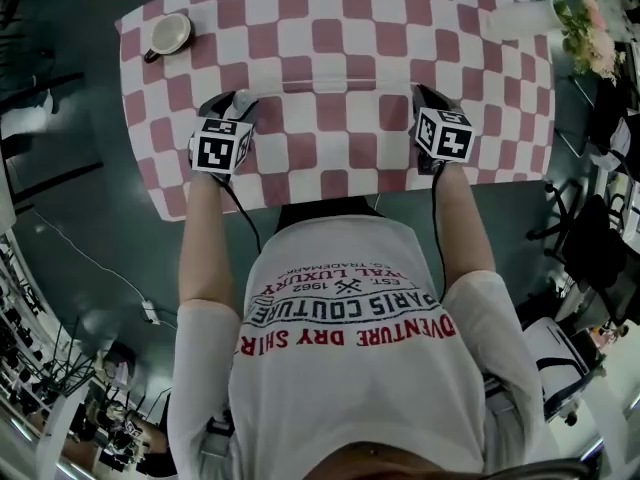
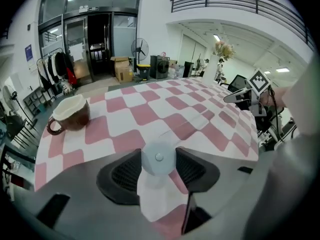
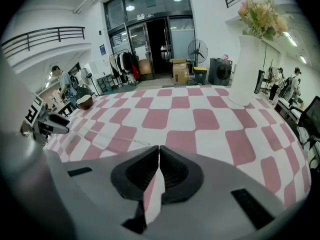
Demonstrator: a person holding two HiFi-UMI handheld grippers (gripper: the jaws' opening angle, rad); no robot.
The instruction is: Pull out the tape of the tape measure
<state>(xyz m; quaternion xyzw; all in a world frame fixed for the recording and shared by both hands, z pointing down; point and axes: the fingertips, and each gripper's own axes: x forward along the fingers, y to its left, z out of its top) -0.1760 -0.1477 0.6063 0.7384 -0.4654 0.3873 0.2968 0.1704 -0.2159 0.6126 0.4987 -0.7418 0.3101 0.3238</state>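
Observation:
A round pale tape measure [image 2: 158,158] sits between the pads of my left gripper [image 2: 159,170], which is shut on it just above the pink-and-white checked tablecloth [image 1: 330,28]. In the head view the case [image 1: 243,101] shows at the left gripper [image 1: 232,105], near the table's front edge. A thin tape [image 1: 330,89] runs from it across the cloth to my right gripper [image 1: 425,96]. In the right gripper view the tape [image 3: 120,138] ends at the tips of the right gripper [image 3: 159,149], whose jaws are shut on it.
A brown cup [image 1: 168,34] stands at the far left corner of the table. A tall white vase [image 1: 525,16] with flowers [image 1: 590,38] stands at the far right. Office chairs [image 1: 585,238] and floor lie beyond the table's right edge.

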